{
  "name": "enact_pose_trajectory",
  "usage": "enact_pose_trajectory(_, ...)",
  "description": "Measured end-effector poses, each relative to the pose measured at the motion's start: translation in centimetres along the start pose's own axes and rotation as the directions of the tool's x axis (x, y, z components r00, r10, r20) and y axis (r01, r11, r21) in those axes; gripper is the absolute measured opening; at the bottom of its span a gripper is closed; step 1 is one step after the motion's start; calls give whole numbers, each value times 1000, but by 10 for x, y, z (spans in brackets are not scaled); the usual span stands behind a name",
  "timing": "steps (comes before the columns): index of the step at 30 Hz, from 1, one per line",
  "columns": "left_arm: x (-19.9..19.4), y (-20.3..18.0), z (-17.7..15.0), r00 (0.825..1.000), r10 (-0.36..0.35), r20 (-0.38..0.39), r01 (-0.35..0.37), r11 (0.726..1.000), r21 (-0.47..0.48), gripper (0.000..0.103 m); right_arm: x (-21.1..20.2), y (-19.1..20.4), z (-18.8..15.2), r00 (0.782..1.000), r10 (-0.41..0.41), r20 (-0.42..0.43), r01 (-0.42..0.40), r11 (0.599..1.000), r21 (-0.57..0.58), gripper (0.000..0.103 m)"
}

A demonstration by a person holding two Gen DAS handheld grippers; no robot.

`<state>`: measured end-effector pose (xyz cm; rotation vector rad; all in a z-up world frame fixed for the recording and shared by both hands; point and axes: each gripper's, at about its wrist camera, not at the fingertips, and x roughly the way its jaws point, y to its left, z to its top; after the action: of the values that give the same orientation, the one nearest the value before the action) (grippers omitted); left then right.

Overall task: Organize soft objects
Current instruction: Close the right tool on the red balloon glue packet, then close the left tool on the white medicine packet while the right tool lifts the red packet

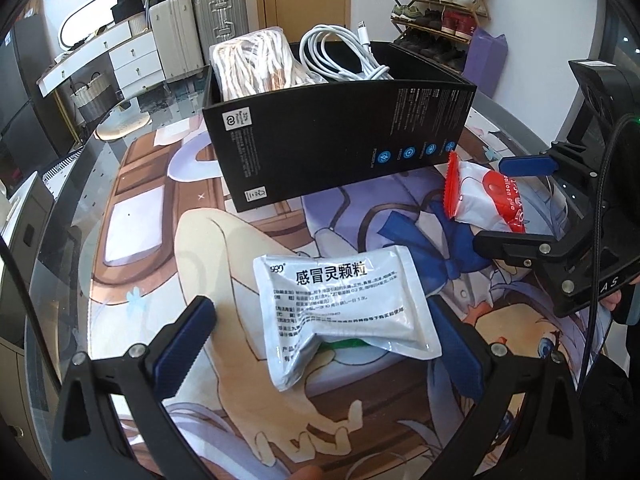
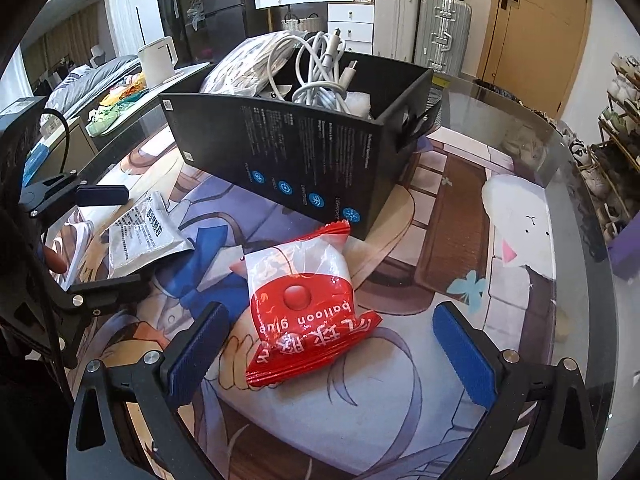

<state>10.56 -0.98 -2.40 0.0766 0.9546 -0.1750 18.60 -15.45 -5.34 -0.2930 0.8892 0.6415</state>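
Note:
A silver medicine pouch (image 1: pixel 340 312) lies flat on the printed mat, between the spread fingers of my left gripper (image 1: pixel 320 340), which is open and not touching it. A red and white balloon-glue packet (image 2: pixel 304 304) lies on the mat between the fingers of my open right gripper (image 2: pixel 332 352), nearer the left finger. Each view shows the other gripper from the side: the right gripper (image 1: pixel 516 204) around the packet (image 1: pixel 488 196), the left gripper (image 2: pixel 108 240) around the pouch (image 2: pixel 140 236). Behind both stands a black open box (image 1: pixel 340 140) (image 2: pixel 296 160).
The box holds a coiled white cable (image 1: pixel 344 56) (image 2: pixel 320 76) and a bagged white bundle (image 1: pixel 256 64). The round glass table's edge (image 2: pixel 576 208) curves at the right. Suitcases (image 1: pixel 192 20), a shoe rack (image 1: pixel 436 4) and a white kettle (image 2: pixel 158 60) stand beyond the table.

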Motion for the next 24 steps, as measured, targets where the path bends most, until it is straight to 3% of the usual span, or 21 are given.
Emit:
enact_pose_trajectory(4, 1, -1, 0, 1000, 1, 0, -1, 1000, 0, 103, 0, 2, 2, 1000, 9, 6, -9, 1000, -8, 100)
enact_pose_trajectory(12, 1, -1, 1, 1000, -1, 1, 1, 1000, 0, 103, -7, 8, 3, 999, 30, 41, -29, 999, -33, 59)
enact_pose_trajectory(18, 1, -2, 0, 1000, 0, 1, 0, 1000, -1, 103, -11, 10, 2, 997, 53, 52, -51, 998, -45, 49)
enact_pose_trajectory(24, 2, -2, 1, 1000, 1, 1, -1, 1000, -3, 103, -12, 11, -1, 997, 62, 53, -60, 997, -47, 48)
